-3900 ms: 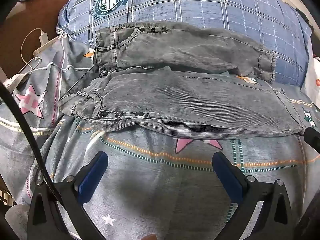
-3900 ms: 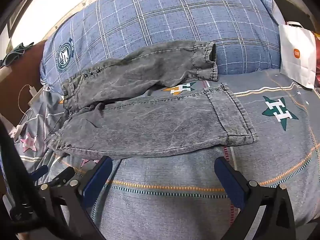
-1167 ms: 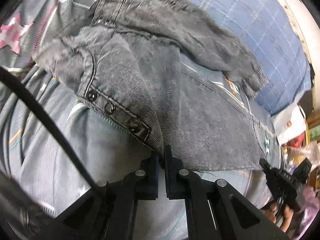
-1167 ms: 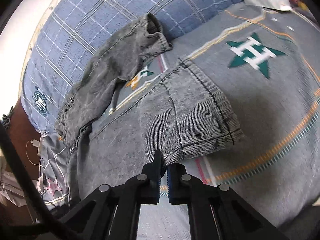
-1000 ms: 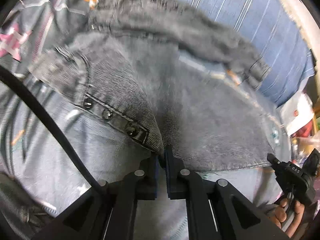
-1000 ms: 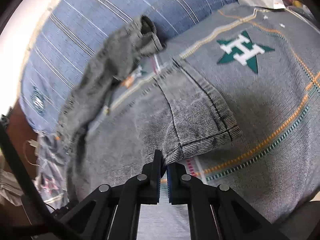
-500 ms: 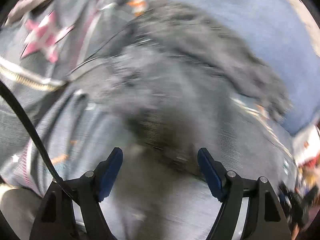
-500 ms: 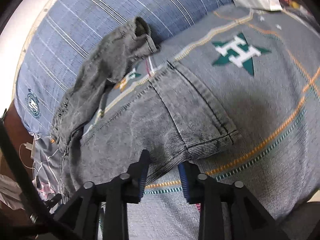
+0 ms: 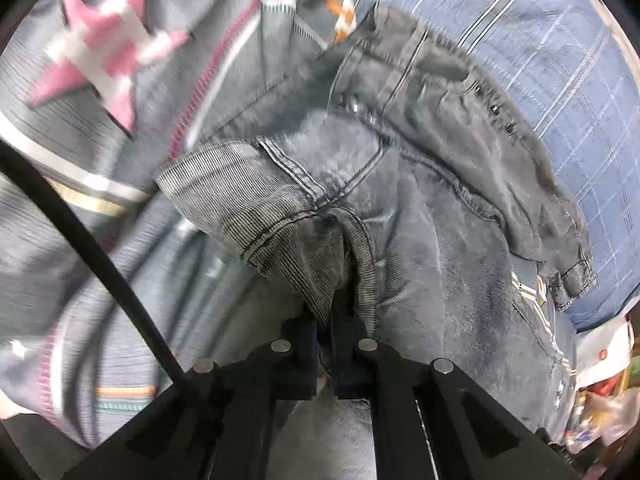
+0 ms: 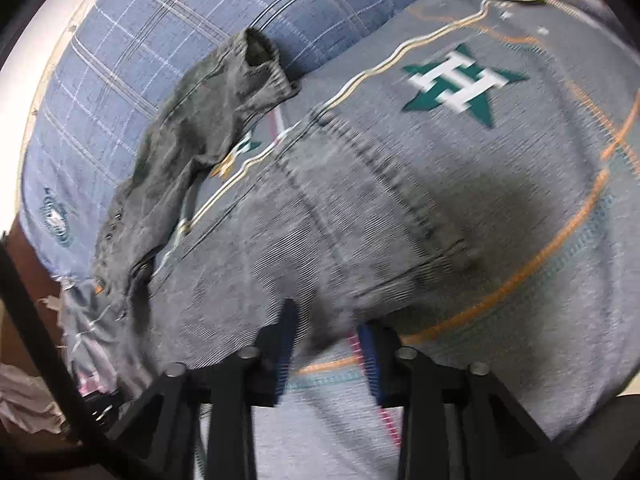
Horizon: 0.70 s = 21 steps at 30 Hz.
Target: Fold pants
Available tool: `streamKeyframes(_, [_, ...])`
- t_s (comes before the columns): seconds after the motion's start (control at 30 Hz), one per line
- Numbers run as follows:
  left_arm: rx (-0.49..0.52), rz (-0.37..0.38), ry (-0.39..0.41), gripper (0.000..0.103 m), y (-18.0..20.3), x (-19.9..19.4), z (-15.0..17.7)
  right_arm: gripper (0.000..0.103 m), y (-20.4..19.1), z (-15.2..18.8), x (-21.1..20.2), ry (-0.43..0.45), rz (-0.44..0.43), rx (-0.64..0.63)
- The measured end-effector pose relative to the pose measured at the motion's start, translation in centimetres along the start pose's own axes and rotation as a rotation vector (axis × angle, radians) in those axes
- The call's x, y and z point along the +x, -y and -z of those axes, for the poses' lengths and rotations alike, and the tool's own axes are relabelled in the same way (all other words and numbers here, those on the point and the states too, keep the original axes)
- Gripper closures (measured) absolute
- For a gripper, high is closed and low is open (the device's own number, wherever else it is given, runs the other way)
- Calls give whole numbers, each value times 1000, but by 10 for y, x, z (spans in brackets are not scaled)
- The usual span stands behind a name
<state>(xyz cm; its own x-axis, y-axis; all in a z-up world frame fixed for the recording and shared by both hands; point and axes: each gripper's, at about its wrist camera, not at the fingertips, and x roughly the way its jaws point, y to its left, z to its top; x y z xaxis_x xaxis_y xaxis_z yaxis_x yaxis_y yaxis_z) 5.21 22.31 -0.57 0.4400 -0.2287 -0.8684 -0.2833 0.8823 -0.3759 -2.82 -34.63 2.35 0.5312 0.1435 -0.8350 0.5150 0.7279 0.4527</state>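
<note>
Here the pants (image 9: pixel 404 216) are pinched at the waistband by the left gripper (image 9: pixel 331 320); the legs are stretched lengthwise along the plaid pillow (image 10: pixel 168 40); the right gripper (image 10: pixel 326 332) is held parted at the near cuff.

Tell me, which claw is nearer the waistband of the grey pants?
Left. The left claw is pinched shut on the pants right at the waistband. The right claw sits open at the near leg's hem end, far from the waist.
</note>
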Motion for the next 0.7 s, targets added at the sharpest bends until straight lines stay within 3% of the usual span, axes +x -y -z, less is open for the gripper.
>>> streamKeyframes(0.2, [14, -10, 60, 99, -7, -42, 24, 81, 9, -2, -7, 19, -15, 27])
streamKeyframes(0.33, [36, -65, -19, 92, -10, -15, 27, 81, 10, -1, -12, 46, -29, 43])
streamKeyframes(0.4, [32, -71, -32, 83, 0, -4, 20, 80, 12, -2, -14, 52, -34, 64])
streamKeyframes(0.47, [78, -81, 20, 56, 13, -12, 18, 70, 15, -1, -20, 77, -58, 90])
streamKeyframes(0.57, [173, -108, 133, 35, 29, -39, 30, 52, 7, -1, -35, 140, -76, 72])
streamKeyframes(0.67, [232, -88, 201, 34, 43, -62, 46, 31, -9, 4, -58, 251, -27, 15])
streamKeyframes(0.7, [253, -77, 209, 34, 47, -70, 50, 31, -13, 5, -66, 288, -12, 0])
